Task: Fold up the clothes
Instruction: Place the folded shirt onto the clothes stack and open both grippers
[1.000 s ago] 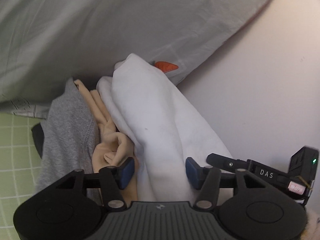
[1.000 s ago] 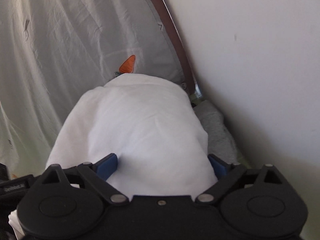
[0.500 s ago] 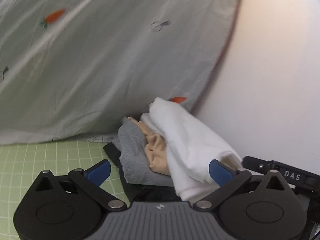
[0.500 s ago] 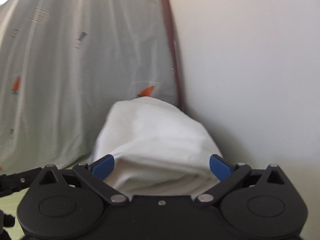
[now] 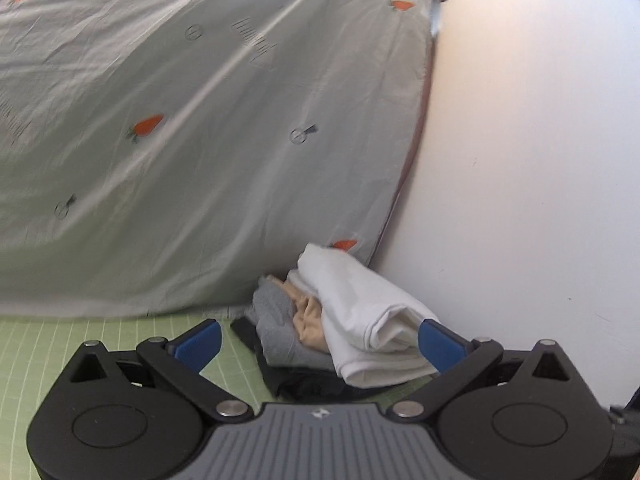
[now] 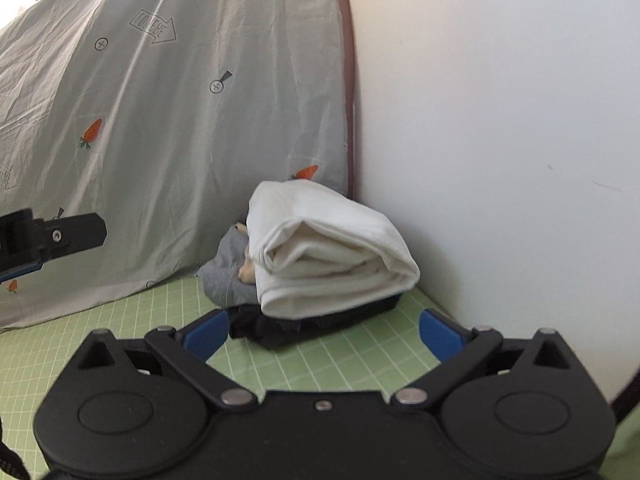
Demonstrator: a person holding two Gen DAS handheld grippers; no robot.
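A folded white garment (image 6: 324,248) lies on top of a stack in the corner, over a peach piece (image 5: 306,316), a grey piece (image 6: 226,272) and a black piece (image 6: 280,326). The white garment also shows in the left wrist view (image 5: 360,312). My left gripper (image 5: 318,346) is open and empty, just short of the stack. My right gripper (image 6: 324,332) is open and empty, a little back from the stack. Part of the left gripper (image 6: 48,236) shows at the left edge of the right wrist view.
The stack rests on a green grid mat (image 6: 340,360). A grey sheet with carrot prints (image 5: 180,140) hangs behind and to the left. A white wall (image 6: 500,140) stands close on the right, with a brown edge strip (image 6: 350,80) in the corner.
Both grippers have let go of the white garment and pulled back from the stack. The left jaws have opened wide. The stack now looks smaller and farther away.
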